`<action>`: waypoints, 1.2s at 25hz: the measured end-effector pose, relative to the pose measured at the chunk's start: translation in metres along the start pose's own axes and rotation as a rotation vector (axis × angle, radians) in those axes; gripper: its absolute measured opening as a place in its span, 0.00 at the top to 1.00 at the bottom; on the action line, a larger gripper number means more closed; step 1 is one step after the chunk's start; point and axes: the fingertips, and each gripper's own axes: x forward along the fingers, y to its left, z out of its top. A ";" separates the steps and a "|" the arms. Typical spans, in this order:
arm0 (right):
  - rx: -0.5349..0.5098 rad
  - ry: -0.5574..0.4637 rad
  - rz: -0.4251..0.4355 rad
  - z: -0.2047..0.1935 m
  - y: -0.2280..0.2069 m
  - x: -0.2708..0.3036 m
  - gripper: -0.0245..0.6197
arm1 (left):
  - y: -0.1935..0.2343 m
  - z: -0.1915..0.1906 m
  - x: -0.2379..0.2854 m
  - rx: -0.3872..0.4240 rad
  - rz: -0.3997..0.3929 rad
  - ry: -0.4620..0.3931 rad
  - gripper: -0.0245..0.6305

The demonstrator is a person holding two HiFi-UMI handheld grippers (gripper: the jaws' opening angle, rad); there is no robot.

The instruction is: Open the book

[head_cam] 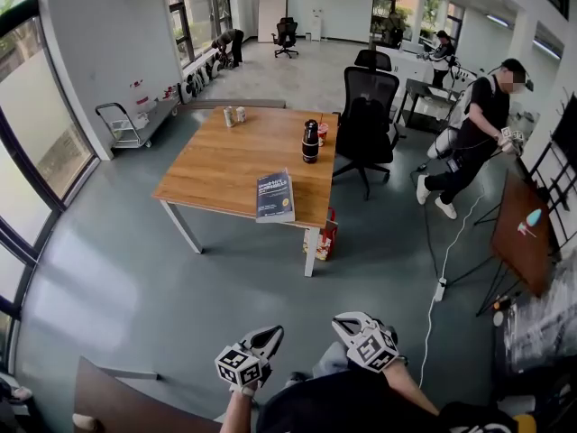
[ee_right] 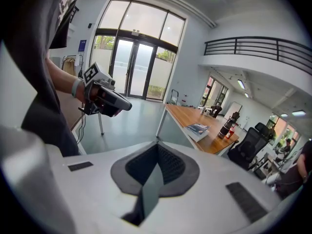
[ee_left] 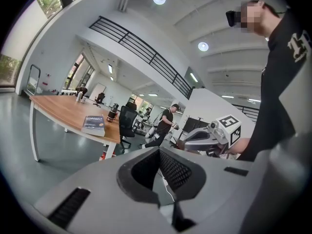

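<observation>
A closed dark blue book (head_cam: 275, 197) lies flat near the front edge of the wooden table (head_cam: 225, 165), far ahead of me. It also shows small in the left gripper view, book (ee_left: 93, 125), and in the right gripper view, book (ee_right: 197, 128). My left gripper (head_cam: 269, 335) and right gripper (head_cam: 343, 323) are held close to my body, well short of the table. Both are shut with nothing between the jaws: left gripper (ee_left: 159, 149), right gripper (ee_right: 157, 143). Each camera also sees the other gripper held up beside it.
On the table stand a black bottle (head_cam: 310, 142), a red cup (head_cam: 323, 133) and two cans (head_cam: 233, 115). A black office chair (head_cam: 368, 115) sits at the table's far right; a red bag (head_cam: 323, 239) is under it. A person (head_cam: 478, 133) stands at right near a small brown table (head_cam: 521, 233).
</observation>
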 end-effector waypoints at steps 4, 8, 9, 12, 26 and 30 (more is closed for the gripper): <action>0.025 0.065 0.005 -0.033 -0.008 -0.004 0.98 | -0.014 -0.006 0.017 0.017 -0.086 0.009 0.96; 0.020 0.063 0.008 -0.042 -0.031 0.008 0.98 | -0.006 -0.018 0.037 0.012 -0.091 0.038 0.96; 0.013 0.055 0.013 -0.041 -0.038 0.012 0.98 | -0.003 -0.018 0.042 0.006 -0.085 0.041 0.96; -0.001 0.031 0.029 -0.039 -0.059 0.025 0.98 | 0.001 -0.013 0.061 -0.002 -0.085 0.041 0.96; -0.012 -0.003 0.091 -0.042 -0.161 0.074 0.98 | 0.037 0.023 0.138 0.049 -0.066 0.138 0.96; 0.020 -0.006 0.088 -0.054 -0.190 0.082 0.98 | 0.063 0.037 0.158 0.019 0.032 0.131 0.96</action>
